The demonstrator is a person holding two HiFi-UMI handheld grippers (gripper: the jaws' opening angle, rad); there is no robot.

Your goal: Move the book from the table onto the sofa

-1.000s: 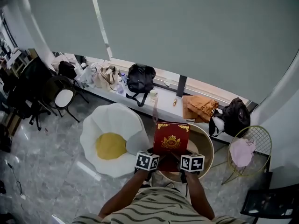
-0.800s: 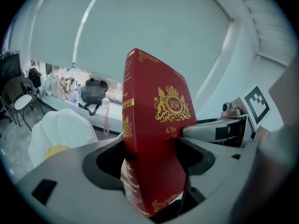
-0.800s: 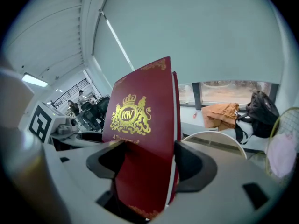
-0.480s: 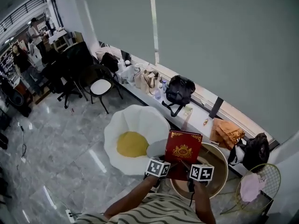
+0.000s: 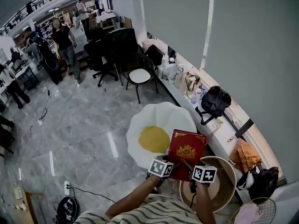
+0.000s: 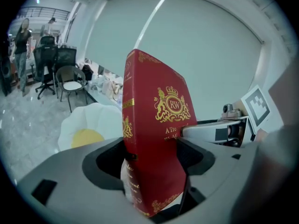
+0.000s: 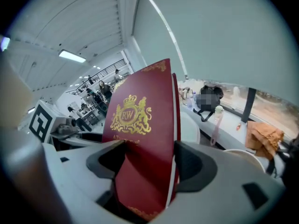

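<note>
already off the worktop (image 5: 230, 190) and up in the air: red book (image 5: 187, 147), gripped along its near short edge by 2 claws. left claw (image 5: 171, 166) clamped on the spine-side corner, right claw (image 5: 190, 168) clamped on the opposite corner, jaws of each pressed flat against the covers with nothing else between. long axis of the book pointing away from the person, gold crest facing up, far edge raised. held over the gap between the round worktop rim and the white sofa (image 5: 140, 121) with the yellow centre. sofa just ahead and to the left, so nearer the left claw than the right. likely next: swing both leftward and forward together, then lower flat onto the yellow seat, keeping the 2 grips level to prevent twisting.
</note>
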